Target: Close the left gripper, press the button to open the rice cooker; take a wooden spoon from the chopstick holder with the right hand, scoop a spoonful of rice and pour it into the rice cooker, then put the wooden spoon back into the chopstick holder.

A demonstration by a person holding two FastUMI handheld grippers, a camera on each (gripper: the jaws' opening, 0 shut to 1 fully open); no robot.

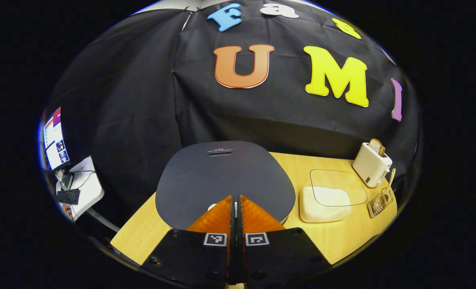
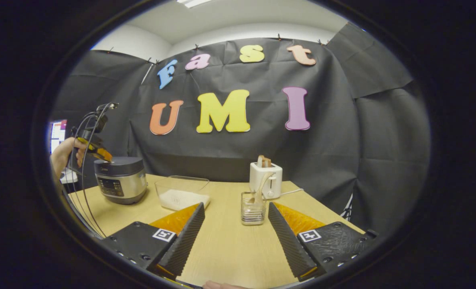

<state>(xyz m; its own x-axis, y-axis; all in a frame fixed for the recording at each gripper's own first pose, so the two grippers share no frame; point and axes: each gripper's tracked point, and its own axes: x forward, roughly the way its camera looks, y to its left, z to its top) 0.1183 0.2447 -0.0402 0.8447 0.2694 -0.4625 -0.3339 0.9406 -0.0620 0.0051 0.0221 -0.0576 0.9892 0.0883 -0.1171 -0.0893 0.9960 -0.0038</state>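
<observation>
The rice cooker (image 1: 221,176) shows its dark closed lid from above in the left gripper view; in the right gripper view the rice cooker (image 2: 120,180) stands at the table's left. My left gripper (image 1: 235,198) is shut, its tips over the lid's near edge, and the left gripper (image 2: 97,152) shows held by a hand just above the cooker. My right gripper (image 2: 234,212) is open, aimed at the chopstick holder (image 2: 253,208) with the wooden spoon (image 2: 260,186) leaning in it. A clear container of rice (image 2: 181,193) sits between cooker and holder.
A white toaster (image 2: 266,178) with bread stands behind the chopstick holder, its cord trailing right. Cables hang from the left gripper. The wooden table (image 2: 229,245) ends close to my right gripper. A lit monitor (image 1: 55,138) and a small desk lie off the table's left.
</observation>
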